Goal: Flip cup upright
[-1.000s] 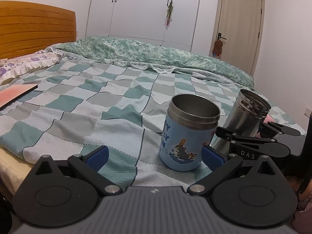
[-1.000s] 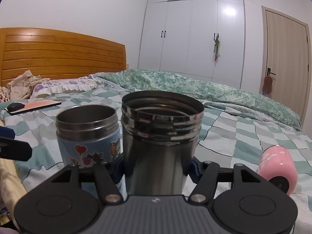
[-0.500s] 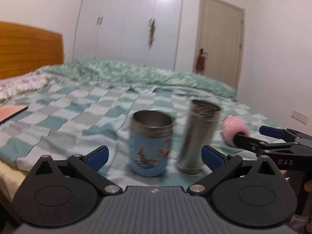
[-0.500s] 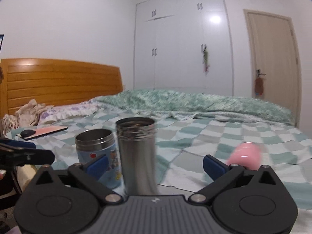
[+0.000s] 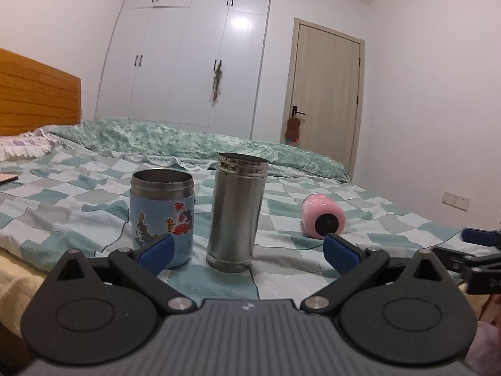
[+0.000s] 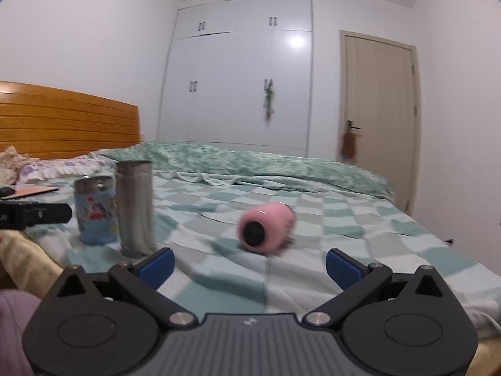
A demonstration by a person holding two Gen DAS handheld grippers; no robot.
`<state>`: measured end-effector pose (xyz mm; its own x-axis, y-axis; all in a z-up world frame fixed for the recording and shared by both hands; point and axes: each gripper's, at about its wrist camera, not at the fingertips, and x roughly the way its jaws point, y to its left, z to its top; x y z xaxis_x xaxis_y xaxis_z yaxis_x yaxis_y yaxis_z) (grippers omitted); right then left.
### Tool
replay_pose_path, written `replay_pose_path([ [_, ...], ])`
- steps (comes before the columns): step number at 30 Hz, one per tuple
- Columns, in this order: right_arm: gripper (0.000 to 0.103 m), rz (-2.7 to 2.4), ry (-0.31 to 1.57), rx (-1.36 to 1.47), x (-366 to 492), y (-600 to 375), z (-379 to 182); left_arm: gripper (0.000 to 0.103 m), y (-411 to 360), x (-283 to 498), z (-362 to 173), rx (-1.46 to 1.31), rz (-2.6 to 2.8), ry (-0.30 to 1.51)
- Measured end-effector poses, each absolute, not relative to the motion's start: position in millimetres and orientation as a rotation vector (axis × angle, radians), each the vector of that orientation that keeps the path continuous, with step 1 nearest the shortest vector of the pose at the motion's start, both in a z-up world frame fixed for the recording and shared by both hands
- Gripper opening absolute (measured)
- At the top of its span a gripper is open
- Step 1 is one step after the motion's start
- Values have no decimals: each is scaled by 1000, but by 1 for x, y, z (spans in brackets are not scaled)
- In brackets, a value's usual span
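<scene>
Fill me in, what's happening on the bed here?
A person holds a gripper in each hand over a checkered blanket. Two cups already stand upright side by side: the blue cartoon cup and the steel cup. The pink cup lies on its side, off to the right of them. The right gripper is open and aimed at it, not touching. The left gripper is open and empty, facing the two standing cups.

My left gripper (image 5: 247, 249) has its jaws spread wide, holding nothing. My right gripper (image 6: 250, 263) is spread just as wide and empty, both held low and level.
</scene>
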<state>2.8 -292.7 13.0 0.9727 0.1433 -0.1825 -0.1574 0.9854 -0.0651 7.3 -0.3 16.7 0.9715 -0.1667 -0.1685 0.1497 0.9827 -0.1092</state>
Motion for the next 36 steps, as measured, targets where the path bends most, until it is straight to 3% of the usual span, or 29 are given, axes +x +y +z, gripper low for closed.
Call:
replay_pose_path([
  [36, 103, 97, 84, -96, -19, -297, -9, 103, -10, -6, -3, -18, -134, 95],
])
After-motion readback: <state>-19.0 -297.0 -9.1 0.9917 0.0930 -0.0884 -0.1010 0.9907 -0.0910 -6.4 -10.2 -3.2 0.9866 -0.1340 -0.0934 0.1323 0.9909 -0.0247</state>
